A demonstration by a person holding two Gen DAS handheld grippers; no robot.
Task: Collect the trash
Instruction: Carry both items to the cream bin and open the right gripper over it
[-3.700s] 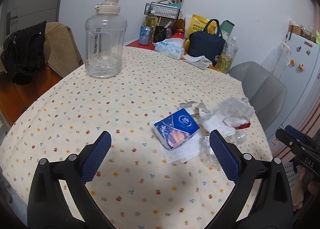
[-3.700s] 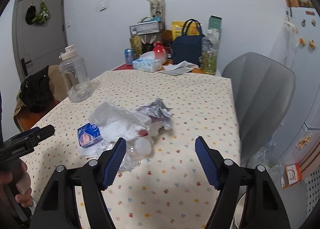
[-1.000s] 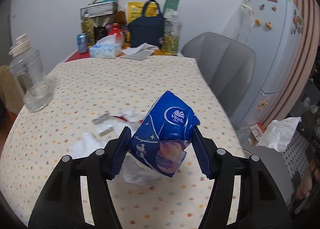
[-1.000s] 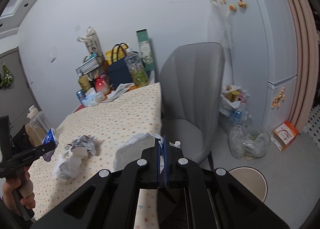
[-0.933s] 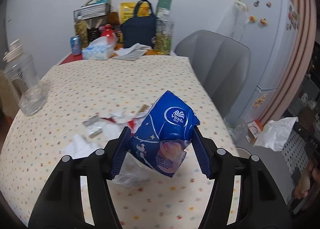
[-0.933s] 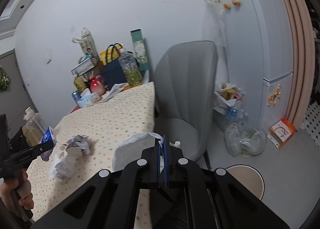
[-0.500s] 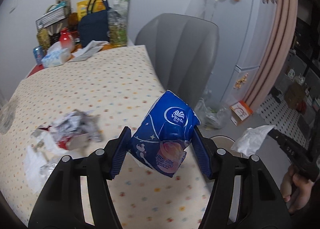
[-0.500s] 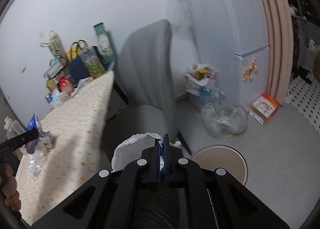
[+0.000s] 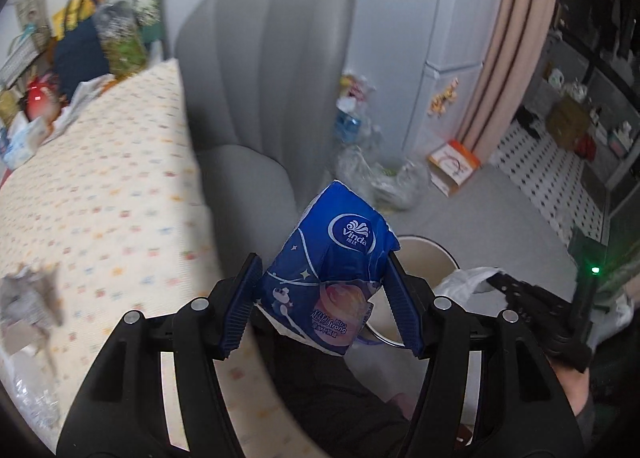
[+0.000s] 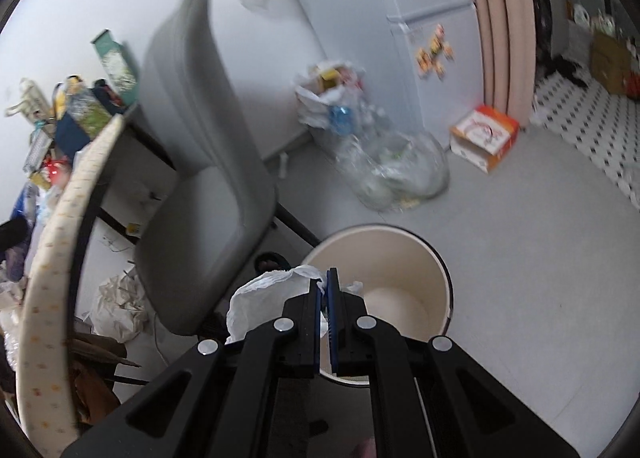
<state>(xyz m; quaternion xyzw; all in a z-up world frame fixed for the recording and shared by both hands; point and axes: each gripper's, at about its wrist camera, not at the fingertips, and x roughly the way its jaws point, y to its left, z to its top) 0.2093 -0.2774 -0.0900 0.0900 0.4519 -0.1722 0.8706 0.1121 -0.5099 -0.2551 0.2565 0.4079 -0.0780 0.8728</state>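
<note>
step: drop trash in bin [image 10: 400, 258] | left gripper [image 9: 320, 298] fingers hold blue pack [image 9: 332, 258] over it | right gripper [image 10: 327, 290] fingers pinch white tissue [image 10: 264, 294] at rim | tip: get right above, then let go

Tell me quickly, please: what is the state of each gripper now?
Left gripper: closed on the blue tissue pack.
Right gripper: shut on the white plastic bag, above the cream bin.

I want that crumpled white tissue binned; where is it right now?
In the right wrist view, the white tissue is pinched in the right gripper, just above the cream bin's near-left rim.
</note>
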